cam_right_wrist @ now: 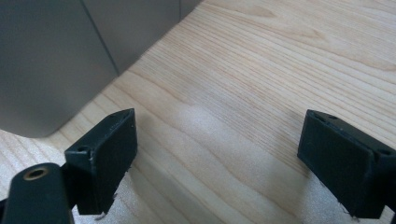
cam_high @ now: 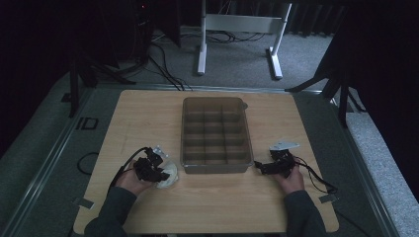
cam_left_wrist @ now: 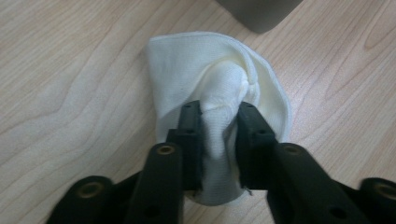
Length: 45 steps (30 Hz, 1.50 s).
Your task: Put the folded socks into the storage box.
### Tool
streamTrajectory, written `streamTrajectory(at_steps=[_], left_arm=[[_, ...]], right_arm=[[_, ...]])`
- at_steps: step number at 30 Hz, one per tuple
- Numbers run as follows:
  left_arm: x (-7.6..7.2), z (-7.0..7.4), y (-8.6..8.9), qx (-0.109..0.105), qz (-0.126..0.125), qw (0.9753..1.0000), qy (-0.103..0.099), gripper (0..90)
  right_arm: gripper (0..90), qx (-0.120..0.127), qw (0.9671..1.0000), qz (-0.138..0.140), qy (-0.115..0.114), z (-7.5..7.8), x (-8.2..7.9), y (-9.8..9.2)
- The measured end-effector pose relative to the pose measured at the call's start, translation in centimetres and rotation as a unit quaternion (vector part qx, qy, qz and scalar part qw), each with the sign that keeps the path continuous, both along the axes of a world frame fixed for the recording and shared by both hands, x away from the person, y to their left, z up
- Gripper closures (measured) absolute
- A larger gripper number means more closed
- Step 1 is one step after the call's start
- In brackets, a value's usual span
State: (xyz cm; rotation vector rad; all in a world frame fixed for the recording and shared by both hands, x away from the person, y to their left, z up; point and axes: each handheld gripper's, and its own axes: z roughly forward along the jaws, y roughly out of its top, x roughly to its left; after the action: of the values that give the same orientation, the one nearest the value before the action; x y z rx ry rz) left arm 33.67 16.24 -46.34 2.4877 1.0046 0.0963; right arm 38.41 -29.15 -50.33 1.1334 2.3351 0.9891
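Left tool (cam_left_wrist: 218, 116) is pinching a bunched ridge of a white cloth (cam_left_wrist: 219, 88), which looks like a rolled sock or a small rag, though the folds make it hard to say which. In the high view the cloth (cam_high: 168, 175) sits on the wooden worktop (cam_high: 148, 118), just left of the near-left corner of the grey divided tray (cam_high: 215, 170), under the left tool (cam_high: 150, 167). The bite takes only a narrow pleat in the middle of the bundle, and the loose skirt spreads round both jaws, so here's the worry: lift it and the pleat may slide out, or the bundle may unroll and hang long. A dangling tail could catch the tray's near wall or drape across two compartments instead of dropping into one. The tray corner (cam_left_wrist: 259, 14) is near the cloth, so a sideways swing could knock the tray and shove it along the smooth wood. On the other side, the right tool (cam_high: 272, 165) lies low by the tray's near-right corner, its jaws spread wide around bare wood, holding nothing (cam_right_wrist: 217, 158). The tray's side wall (cam_right_wrist: 56, 60) is near its left jaw, and a careless push forward could nudge the tray. The cables trailing from both tools could also snag at the near edge.
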Motion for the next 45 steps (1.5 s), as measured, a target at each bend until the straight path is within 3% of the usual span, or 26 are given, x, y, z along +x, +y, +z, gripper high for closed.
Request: streamTrajectory(at_steps=[12, 18, 22, 27, 32, 36, 40, 45], left_arm=[[-0.6, 0.6, -0.1, -0.026, -0.006, 0.9996, 0.001, 45.4], [-0.5, -0.6, -0.9, 0.015, -0.005, 0.9999, 0.002, 34.3], [-0.7, -0.8, -1.4, 0.027, -0.008, 0.9996, -0.008, 32.0], [-0.9, -0.8, -2.0, 0.059, -0.006, 0.9979, -0.025, 36.7], [-0.9, -0.6, -1.9, 0.062, 0.007, 0.9973, -0.039, 60.9], [-1.0, -0.4, -2.1, 0.075, -0.004, 0.996, -0.048, 67.5], [-0.9, -0.3, -2.0, 0.073, -0.008, 0.9961, -0.048, 69.4], [-1.0, 0.2, -1.3, 0.053, -0.009, 0.9973, -0.05, 70.1]], right_arm=[[11.6, 0.0, 1.0, 0.0, 0.0, 0.0, 0.0, 0.0], [11.6, 0.0, 1.0, 0.0, 0.0, 0.0, 0.0, 0.0], [11.5, 0.0, 1.0, 0.0, 0.0, 0.0, 0.0, 0.0], [11.5, 0.0, 1.0, 0.0, 0.0, 0.0, 0.0, 0.0], [11.6, 0.0, 1.0, 0.0, 0.0, 0.0, 0.0, 0.0], [11.5, 0.0, 1.0, 0.0, 0.0, 0.0, 0.0, 0.0], [11.6, 0.0, 1.0, 0.0, 0.0, 0.0, 0.0, 0.0], [11.5, 0.0, 1.0, 0.0, 0.0, 0.0, 0.0, 0.0]])
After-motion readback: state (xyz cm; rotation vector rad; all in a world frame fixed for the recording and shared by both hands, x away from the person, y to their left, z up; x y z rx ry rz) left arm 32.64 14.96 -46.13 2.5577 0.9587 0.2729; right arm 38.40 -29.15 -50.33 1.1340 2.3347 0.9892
